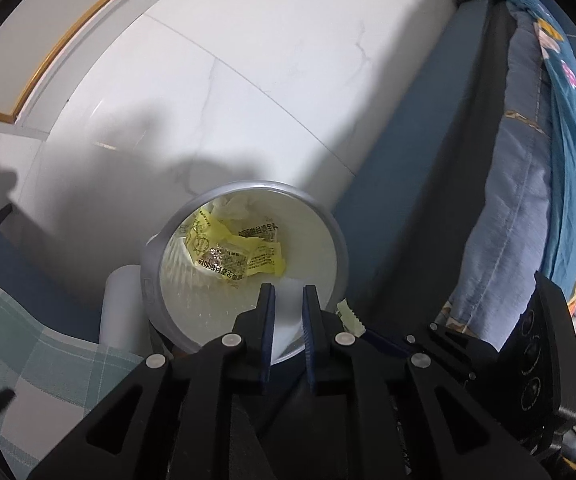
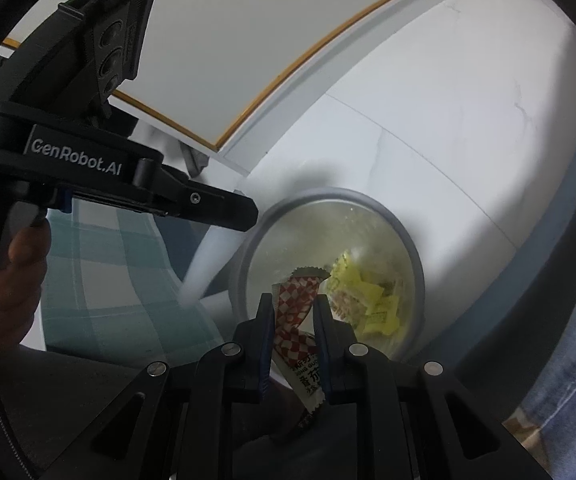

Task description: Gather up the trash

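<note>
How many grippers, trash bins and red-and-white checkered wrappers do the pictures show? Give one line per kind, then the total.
Grippers: 2 (left gripper, right gripper)
Trash bins: 1 (trash bin)
Red-and-white checkered wrappers: 1 (checkered wrapper, between the right fingers)
Total: 4

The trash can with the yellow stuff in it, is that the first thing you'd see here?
Yes: the round grey trash can on the white floor fills the middle of both views, with crumpled yellow wrappers at its bottom. Next comes the red-and-white checkered packet, held between the jaws of the right gripper just over the can's rim. The left gripper also hangs over the can, its jaws apart with nothing visible between them.
</note>
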Demonstrator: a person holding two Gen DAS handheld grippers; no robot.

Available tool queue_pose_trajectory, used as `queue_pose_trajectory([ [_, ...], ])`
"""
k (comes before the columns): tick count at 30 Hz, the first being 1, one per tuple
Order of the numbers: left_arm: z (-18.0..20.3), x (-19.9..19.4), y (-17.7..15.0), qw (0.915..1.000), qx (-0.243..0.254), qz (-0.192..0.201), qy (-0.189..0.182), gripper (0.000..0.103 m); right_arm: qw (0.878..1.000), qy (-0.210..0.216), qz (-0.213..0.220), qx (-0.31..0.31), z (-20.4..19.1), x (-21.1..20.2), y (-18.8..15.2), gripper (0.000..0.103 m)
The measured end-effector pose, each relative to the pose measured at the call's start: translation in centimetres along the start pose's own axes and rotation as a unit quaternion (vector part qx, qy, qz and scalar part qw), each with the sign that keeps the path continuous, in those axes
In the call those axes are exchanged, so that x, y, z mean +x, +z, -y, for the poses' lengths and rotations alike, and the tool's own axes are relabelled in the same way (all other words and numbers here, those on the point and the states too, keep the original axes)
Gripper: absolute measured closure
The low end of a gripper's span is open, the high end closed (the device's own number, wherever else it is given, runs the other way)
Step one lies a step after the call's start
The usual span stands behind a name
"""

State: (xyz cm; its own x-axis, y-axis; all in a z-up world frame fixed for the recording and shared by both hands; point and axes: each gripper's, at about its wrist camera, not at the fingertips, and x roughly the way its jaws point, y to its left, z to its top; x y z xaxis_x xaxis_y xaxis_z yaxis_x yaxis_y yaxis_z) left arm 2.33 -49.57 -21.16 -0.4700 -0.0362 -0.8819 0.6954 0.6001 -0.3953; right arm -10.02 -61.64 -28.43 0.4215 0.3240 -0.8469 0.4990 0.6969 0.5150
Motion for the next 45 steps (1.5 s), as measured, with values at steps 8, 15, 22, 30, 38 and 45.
queue_pose_trajectory([
  [8, -1.2, 1.6, 0.2, 0.9997, -0.015, -0.019, -0.008, 0.092, 1.0, 0.004, -0.019, -0.003, -0.7, 1.4, 0.3, 0.083],
  [15, -1.9, 1.8, 0.0, 0.9993, -0.03, -0.023, -0.004, 0.089, 1.0, -0.004, -0.027, 0.0, -0.3, 1.4, 0.3, 0.075],
  [22, -1.4, -0.5, -0.9, 0.9996, -0.018, 0.01, 0.018, 0.062, 1.0, -0.02, -0.01, 0.003, 0.1, -0.5, 0.3, 0.063],
  [30, 0.6, -6.4, -4.1, 0.991, 0.003, 0.116, 0.067, 0.036, 0.999, -0.031, 0.029, 0.002, -0.5, -3.6, -0.2, 0.046],
  [38, 2.2, -10.1, -7.8, 0.9756, 0.018, 0.184, 0.118, 0.023, 0.997, -0.031, 0.073, 0.011, -0.7, -7.4, -0.8, 0.032],
  [45, 2.1, -13.0, -11.2, 0.9589, -0.01, 0.254, 0.126, 0.013, 0.995, -0.029, 0.098, -0.002, -1.6, -10.3, -0.8, 0.022],
])
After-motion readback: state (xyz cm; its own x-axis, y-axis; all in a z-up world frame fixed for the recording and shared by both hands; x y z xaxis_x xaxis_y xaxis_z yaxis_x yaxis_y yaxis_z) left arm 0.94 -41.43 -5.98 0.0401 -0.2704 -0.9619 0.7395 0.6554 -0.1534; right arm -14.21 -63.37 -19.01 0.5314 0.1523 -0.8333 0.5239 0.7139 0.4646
